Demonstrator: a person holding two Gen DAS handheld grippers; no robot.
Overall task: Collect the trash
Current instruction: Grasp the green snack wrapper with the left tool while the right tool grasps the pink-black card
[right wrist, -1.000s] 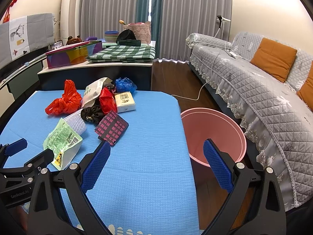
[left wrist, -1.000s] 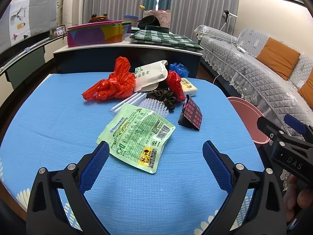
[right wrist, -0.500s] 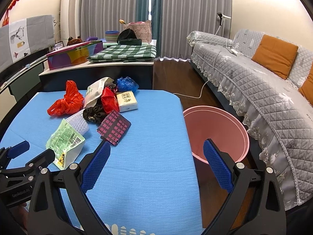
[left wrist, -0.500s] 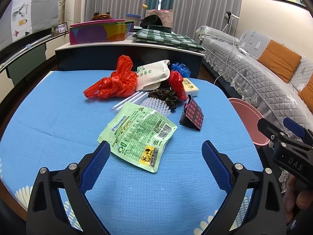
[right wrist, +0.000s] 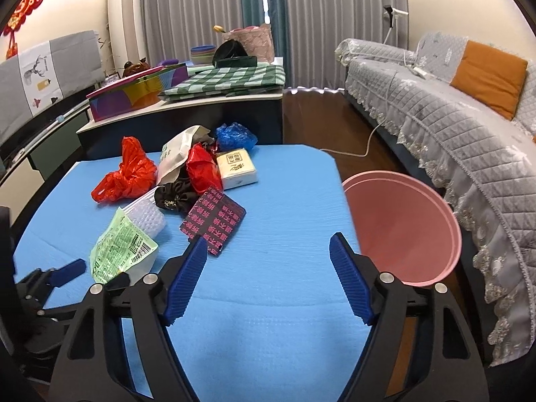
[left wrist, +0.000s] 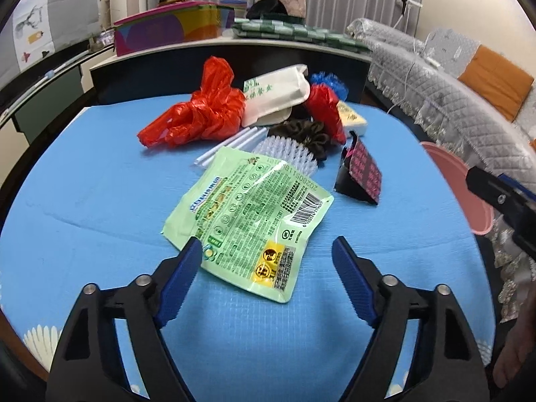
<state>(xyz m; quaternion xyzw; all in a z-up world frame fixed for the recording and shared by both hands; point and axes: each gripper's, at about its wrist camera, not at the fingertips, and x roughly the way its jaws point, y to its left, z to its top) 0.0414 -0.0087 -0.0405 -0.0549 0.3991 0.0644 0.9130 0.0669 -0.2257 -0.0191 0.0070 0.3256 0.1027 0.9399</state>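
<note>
Your blue tablecloth [left wrist: 83, 184] holds the litter, the pink bin [right wrist: 402, 227] just off its edge. Your left gripper [left wrist: 268, 268] is closing, empty, over the green wrapper's [left wrist: 248, 214] near edge. Your right gripper [right wrist: 266, 271] closes on nothing.

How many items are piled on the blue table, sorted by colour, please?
Red plastic bags: 2
Blue bag: 1
Green packet: 1
White or cream items (paper bag, tissue pack, brush, straws): 4
Black items (scrunchie, patterned packet): 2
Total: 10

Two wrist views, shared blue table [left wrist: 100, 201]
</note>
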